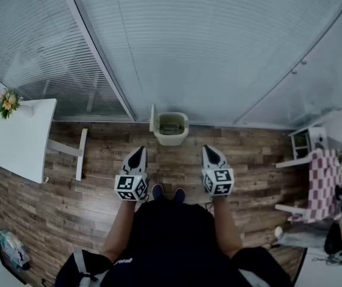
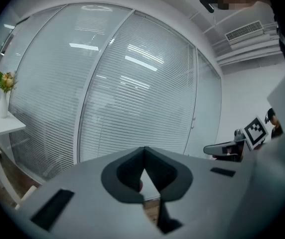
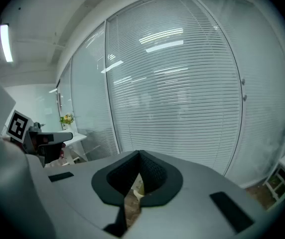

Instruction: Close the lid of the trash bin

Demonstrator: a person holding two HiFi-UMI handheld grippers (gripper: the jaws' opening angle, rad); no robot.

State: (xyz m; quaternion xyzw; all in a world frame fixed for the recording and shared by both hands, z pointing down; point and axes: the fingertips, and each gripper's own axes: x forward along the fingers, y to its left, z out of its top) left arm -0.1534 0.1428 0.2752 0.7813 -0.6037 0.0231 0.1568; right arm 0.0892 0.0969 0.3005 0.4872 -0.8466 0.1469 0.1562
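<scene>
Two closed grippers are held above a brown wood-plank floor (image 1: 87,202), facing a wall of slatted white blinds (image 1: 219,40).
At far left a flat white table (image 1: 21,139) with a flower bunch (image 1: 7,102) is seen; then the grey left gripper (image 1: 137,152), jaws pressed together on nothing; ahead, between the grippers and well apart from both, the cream rounded plastic trash bin (image 1: 171,128) at the wall's foot, its lid (image 1: 152,118) upright at the left; then the right gripper (image 1: 210,150), likewise closed and empty; at far right, a pink checkered cloth (image 1: 323,181). The lid is shown only in the head view; a ceiling vent (image 2: 244,31) only in the left gripper view.
</scene>
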